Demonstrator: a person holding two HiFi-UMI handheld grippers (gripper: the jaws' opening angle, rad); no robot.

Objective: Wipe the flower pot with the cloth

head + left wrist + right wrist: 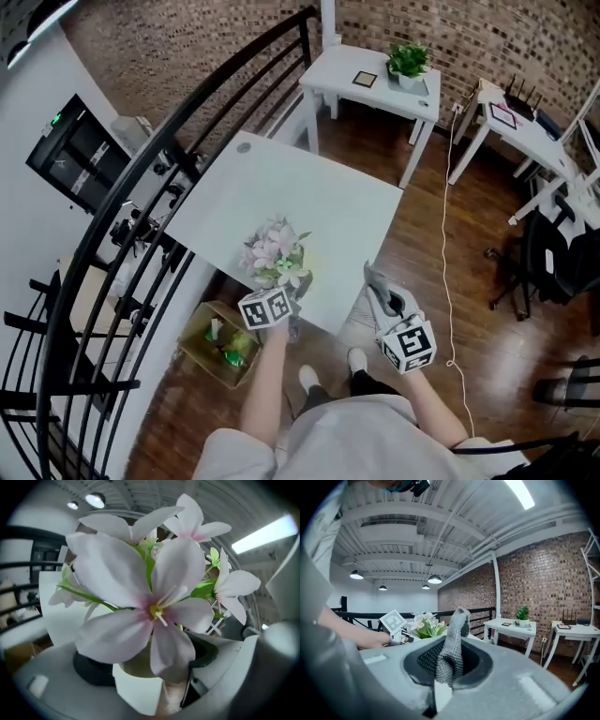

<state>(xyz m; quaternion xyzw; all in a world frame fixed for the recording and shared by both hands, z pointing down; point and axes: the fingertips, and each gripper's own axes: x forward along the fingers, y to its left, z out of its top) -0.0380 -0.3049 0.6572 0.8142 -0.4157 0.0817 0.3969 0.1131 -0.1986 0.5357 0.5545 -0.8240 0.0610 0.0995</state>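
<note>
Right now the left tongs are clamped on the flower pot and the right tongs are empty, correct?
Not quite. The right tongs are not empty: they are shut on the grey cloth, which stands up between them in the right gripper view. The rest holds: the left tongs are clamped on the flower pot.

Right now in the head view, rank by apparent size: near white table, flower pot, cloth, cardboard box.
1. Near white table
2. Cardboard box and flower pot with blooms: alike, pot nearer the camera
3. Cloth
</note>
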